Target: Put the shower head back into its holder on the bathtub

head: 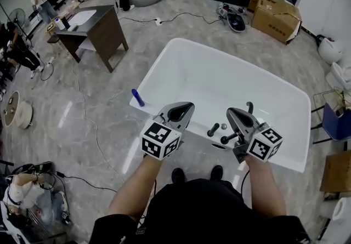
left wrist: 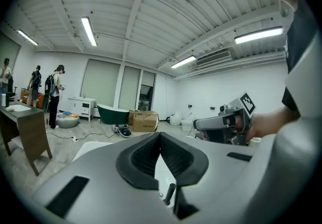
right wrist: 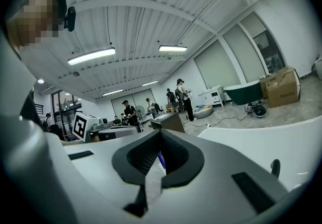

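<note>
From the head view both grippers hang level over the near rim of the white tub (head: 219, 81), well apart. The left gripper (head: 181, 110) and the right gripper (head: 235, 114) point across the basin. Between them on the rim sit dark fittings (head: 224, 134) and a small hook (head: 250, 107). Which of these is the shower head I cannot tell, but neither gripper carries it.

The gripper views settle what the head view leaves vague. The left gripper (left wrist: 160, 137) has its pads pressed together with nothing between them. Only a thin dark rod (left wrist: 171, 193) on the rim shows through the gap lower down. This view also catches the right gripper (left wrist: 226, 125) side on.

The right gripper (right wrist: 161, 135) is likewise closed and empty. Behind its pads shows a sliver of a blue stick (right wrist: 160, 160) — in the head view the blue stick (head: 137, 97) stands on the tub's left rim. At the right edge the same hook (right wrist: 274, 167) shows.
</note>
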Demonstrator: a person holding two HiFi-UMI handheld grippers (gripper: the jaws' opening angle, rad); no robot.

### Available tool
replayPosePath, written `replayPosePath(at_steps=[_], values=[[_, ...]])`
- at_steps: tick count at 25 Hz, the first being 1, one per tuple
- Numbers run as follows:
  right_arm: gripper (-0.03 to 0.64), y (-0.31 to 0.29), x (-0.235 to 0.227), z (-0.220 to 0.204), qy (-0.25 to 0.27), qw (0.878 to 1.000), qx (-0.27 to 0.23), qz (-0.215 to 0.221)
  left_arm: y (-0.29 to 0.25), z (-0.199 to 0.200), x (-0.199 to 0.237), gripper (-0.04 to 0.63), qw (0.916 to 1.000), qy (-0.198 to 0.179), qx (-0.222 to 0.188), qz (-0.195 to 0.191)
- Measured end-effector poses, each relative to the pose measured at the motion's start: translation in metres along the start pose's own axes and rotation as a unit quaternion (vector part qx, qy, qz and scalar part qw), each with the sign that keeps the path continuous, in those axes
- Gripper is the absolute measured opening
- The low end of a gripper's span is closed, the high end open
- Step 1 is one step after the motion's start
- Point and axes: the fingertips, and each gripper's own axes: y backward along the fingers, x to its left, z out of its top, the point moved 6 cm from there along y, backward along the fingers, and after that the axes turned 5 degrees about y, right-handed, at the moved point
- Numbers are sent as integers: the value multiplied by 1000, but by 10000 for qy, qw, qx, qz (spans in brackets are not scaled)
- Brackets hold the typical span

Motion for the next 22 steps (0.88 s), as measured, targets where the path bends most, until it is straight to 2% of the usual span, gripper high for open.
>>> replayPosePath(at_steps=[6,11,15,22], values=[[15,6,15,5,66,9998,-18,-185,14,17,4,17,9996,-46,-291,-46],[15,10,15,15,203,9995,-54,-217,17,35,7,17,9985,-284,-443,145],[15,20,3,28,296,9988,-227,-331,14,46,8,17,9976,-252,-554,322],[14,50,-8,43,898,9945,-486,-241,-9,57,-9,17,9970,-347,-554,405]])
